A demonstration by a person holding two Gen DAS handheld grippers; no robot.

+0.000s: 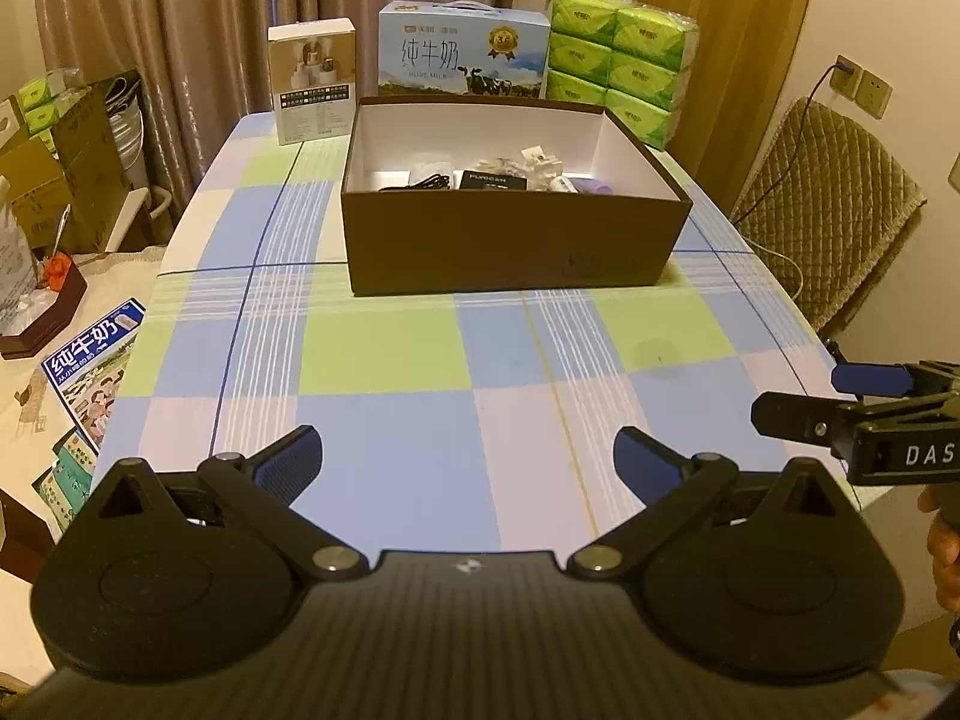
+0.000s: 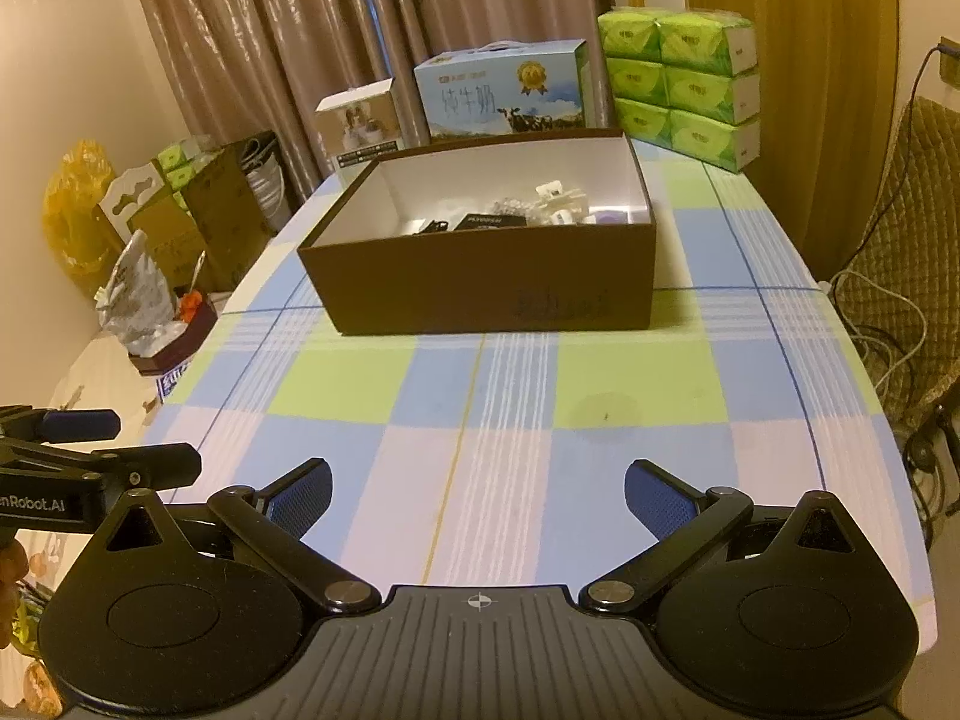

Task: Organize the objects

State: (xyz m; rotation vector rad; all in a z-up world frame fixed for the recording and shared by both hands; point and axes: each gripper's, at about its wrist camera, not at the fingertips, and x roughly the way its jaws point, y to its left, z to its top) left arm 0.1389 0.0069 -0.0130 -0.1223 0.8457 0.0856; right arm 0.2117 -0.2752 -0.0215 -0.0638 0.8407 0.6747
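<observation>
Both hand-held grippers hovered low over the near edge of the table (image 1: 384, 360): left hand-held gripper (image 1: 467, 462) with ribbed blue pads spread wide and empty, right hand-held gripper (image 2: 478, 495) likewise spread, nothing between them. Checked cloth, blue, green and pale squares, lay smooth. Mid-table stood a rectangular brown cardboard box (image 1: 510, 240), lid off, white inside, holding small objects (image 1: 528, 171): black cable, dark flat pack, white plastic pieces. Behind it, upright, stood a milk carton (image 1: 463, 51) and stacked green tissue packs (image 1: 624, 69).
</observation>
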